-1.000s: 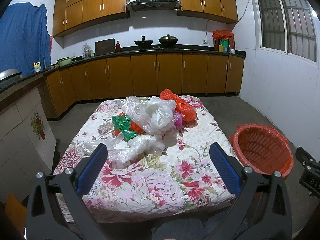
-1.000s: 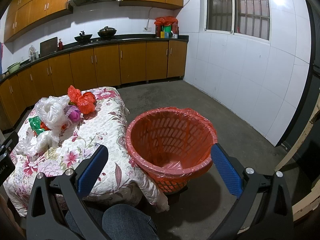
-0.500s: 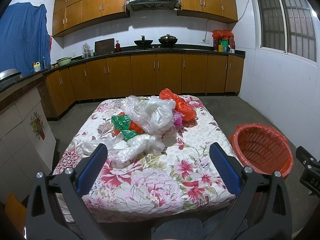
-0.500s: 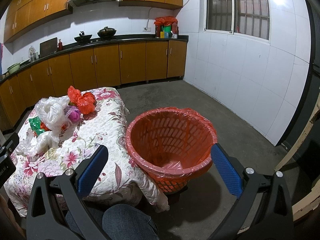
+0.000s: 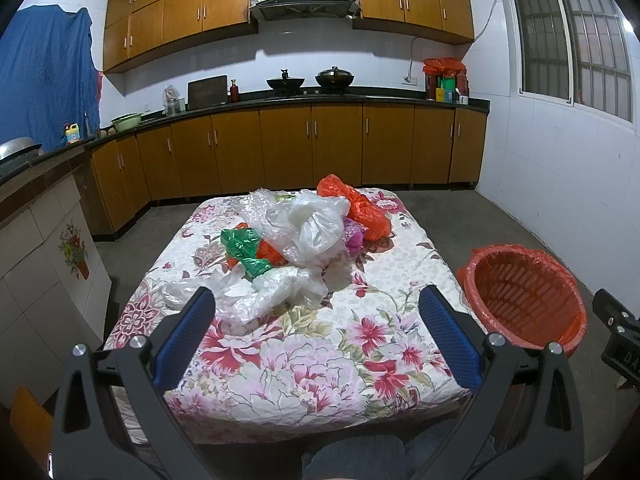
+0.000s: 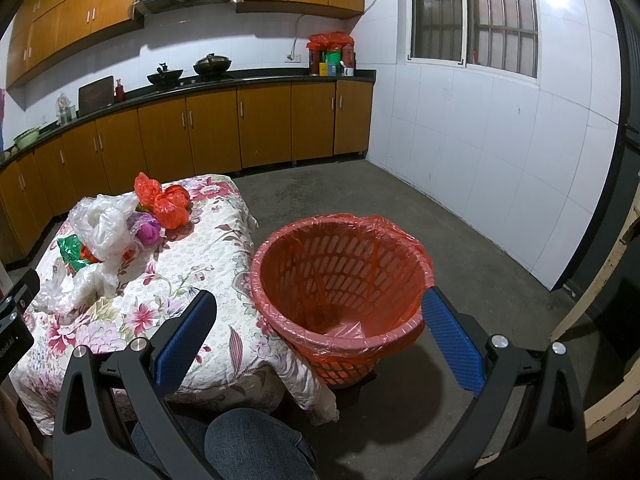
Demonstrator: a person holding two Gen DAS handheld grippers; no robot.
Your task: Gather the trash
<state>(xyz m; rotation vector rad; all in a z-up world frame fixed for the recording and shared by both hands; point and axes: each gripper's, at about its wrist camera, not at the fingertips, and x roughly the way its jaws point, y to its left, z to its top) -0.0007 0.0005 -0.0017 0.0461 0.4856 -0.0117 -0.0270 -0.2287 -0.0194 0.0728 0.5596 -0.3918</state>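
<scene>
Left gripper (image 5: 316, 312): I hold it above the near end of the table, jaws spread wide, nothing between the two blue pads.
Right gripper (image 6: 318, 314): I hold it over the floor, pointed at the basket, jaws equally wide and holding nothing.
Table (image 5: 304, 376): one, draped in a floral cloth.
Trash pile (image 5: 298, 246): one heap of crumpled plastic bags on the table's middle and far end, well ahead of my left gripper.
Bags I can count: two orange-red (image 6: 166, 202), one green (image 5: 244, 250), one pink (image 6: 148, 232); the clear and white ones overlap too much to number.
Basket (image 6: 340, 280): one, red, slotted, lined with a red bag, standing on the floor just beside the table's right edge.
</scene>
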